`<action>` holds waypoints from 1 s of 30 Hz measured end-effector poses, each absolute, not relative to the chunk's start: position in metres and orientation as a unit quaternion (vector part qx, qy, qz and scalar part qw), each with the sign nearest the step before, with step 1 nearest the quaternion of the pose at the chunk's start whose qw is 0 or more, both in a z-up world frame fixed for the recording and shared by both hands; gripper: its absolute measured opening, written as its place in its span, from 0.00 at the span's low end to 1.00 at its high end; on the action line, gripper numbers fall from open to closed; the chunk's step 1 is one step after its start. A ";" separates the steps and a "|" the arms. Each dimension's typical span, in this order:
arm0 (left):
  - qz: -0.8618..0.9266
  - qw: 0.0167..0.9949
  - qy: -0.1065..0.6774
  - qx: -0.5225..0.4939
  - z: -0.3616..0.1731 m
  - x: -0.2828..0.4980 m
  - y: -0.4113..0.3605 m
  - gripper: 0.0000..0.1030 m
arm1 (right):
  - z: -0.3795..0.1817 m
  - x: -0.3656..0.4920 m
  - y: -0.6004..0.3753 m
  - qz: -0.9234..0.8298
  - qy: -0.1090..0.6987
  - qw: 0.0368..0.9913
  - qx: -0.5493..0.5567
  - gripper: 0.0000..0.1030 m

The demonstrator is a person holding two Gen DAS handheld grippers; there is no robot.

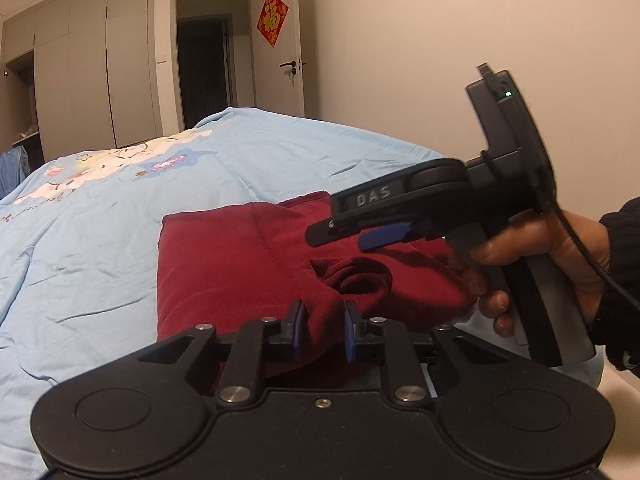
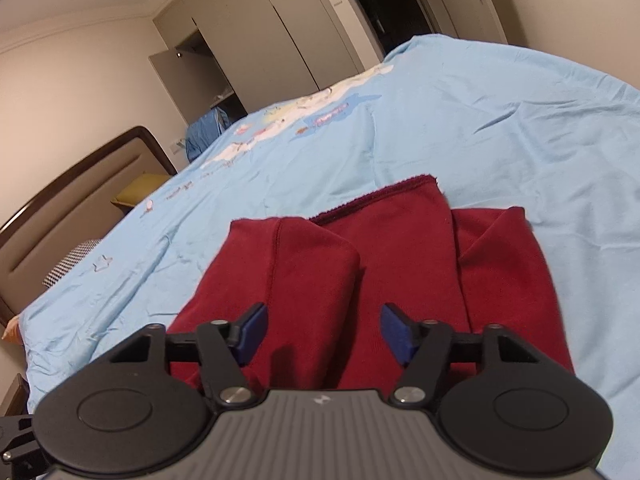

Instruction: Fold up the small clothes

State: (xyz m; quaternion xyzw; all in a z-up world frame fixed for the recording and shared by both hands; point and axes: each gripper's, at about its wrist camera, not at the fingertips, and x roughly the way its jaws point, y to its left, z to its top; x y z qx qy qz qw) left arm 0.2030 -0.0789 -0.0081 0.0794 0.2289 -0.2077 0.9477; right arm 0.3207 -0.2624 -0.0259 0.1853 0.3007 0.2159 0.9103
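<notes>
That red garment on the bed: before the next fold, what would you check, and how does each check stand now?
1. Left gripper has cloth between its jaws: ok, a ridge of the red garment sits between them.
2. Right gripper free to grab: ok, jaws open, hovering above the fabric.
3. Sides already folded inward: ok, both flaps lie on top in the right wrist view.
4. Blue bedspread clear beyond the garment: ok.
5. Left grip firm: cannot tell.

I see a dark red garment [image 2: 400,264] lying on the light blue bedcover [image 2: 500,120], partly folded; both side panels are turned inward over the middle; a ribbed hem shows at its far edge. Its near part is bunched into a loose roll [image 1: 360,280].
</notes>
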 end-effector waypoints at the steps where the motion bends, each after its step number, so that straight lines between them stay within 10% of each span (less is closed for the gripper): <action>1: -0.209 0.947 0.230 0.079 -0.008 0.204 -0.079 0.18 | -0.028 0.323 -0.260 0.217 0.303 0.909 0.185 0.56; 10: -0.209 0.948 0.234 0.053 -0.011 0.211 -0.075 0.11 | -0.029 0.322 -0.251 0.218 0.294 0.916 0.165 0.10; 30: -0.292 0.928 0.214 0.088 -0.006 0.231 -0.123 0.10 | -0.008 0.309 -0.307 0.152 0.244 0.942 0.174 0.08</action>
